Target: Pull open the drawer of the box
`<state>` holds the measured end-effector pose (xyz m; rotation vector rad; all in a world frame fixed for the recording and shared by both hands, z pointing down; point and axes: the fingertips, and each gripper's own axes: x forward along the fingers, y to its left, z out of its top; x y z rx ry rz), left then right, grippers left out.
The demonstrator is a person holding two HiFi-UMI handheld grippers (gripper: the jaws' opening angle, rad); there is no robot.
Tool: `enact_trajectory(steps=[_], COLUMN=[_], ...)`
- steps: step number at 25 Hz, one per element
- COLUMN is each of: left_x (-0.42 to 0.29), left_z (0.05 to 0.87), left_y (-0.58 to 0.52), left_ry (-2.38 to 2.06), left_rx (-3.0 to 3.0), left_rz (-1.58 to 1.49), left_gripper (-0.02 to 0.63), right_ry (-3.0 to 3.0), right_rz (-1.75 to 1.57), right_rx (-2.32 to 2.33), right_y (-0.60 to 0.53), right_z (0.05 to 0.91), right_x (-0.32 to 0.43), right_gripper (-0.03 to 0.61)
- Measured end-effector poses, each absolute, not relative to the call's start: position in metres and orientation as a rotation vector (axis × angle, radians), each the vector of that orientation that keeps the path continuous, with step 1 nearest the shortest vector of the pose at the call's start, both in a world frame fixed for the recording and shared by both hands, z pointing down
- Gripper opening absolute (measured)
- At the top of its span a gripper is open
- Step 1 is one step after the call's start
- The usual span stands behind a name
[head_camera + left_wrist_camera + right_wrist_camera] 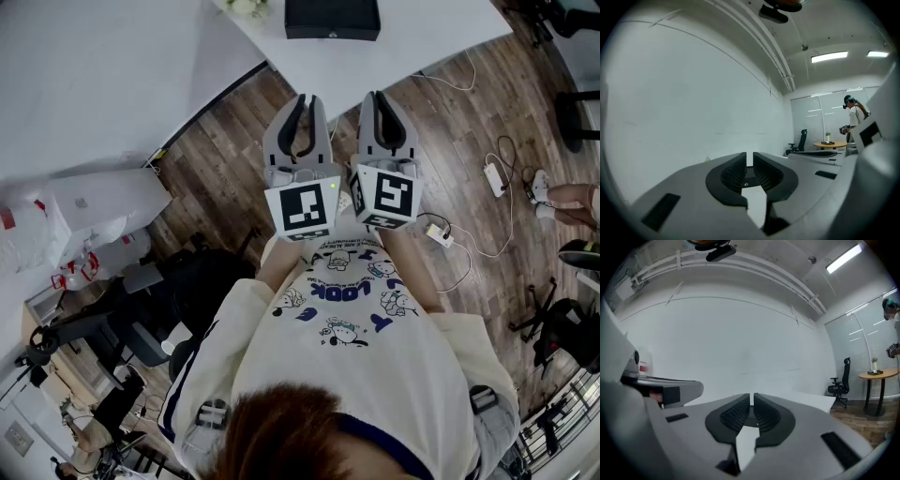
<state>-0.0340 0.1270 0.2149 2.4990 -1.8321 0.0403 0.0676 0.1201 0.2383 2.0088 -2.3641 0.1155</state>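
Head view: person in a white printed shirt (347,319) seen from above, holding the left gripper (309,100) and right gripper (377,96) side by side in front of the chest, both pointing to the far side, marker cubes toward the body. Each pair of tips looks pressed together, nothing btwn them. The box (332,19), black and low, sits on the white counter (422,28) at the far edge of view, well apart from both grippers; drawer can't be made out from here. Wood floor (450,141) below the grippers, w/ a power strip (494,178) and cables to the right.

Left gripper view: the ribbed black pads (733,171) stand all but together, only a thin slit btwn them and nothing in it. Beyond them a plain white wall (693,103). Far right: ceiling light (828,56), office chair (801,140), round table (832,143), another person (855,117) standing by it. The right gripper's white body fills the right edge.

Right gripper view: same story, its pads (736,413) closed to a thin slit, empty. White wall beyond, the counter's edge just past the tips on the right, chair and round table far right, the left gripper's body at the left edge. Box not seen in either gripper view.
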Motion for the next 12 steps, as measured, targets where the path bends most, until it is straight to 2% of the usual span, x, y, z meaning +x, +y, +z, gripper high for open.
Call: enact_trajectory(steps=[12], left_x=[-0.036], left_z=[0.217], left_y=[0.108], left_ry=[-1.846], left_rx=[2.467], left_rz=[0.042], left_gripper=[0.029], right_ry=[-2.372], right_rz=[0.138], right_rx=[1.994], right_y=[0.1], right_z=[0.24], right_x=[0.065], right_gripper=[0.044])
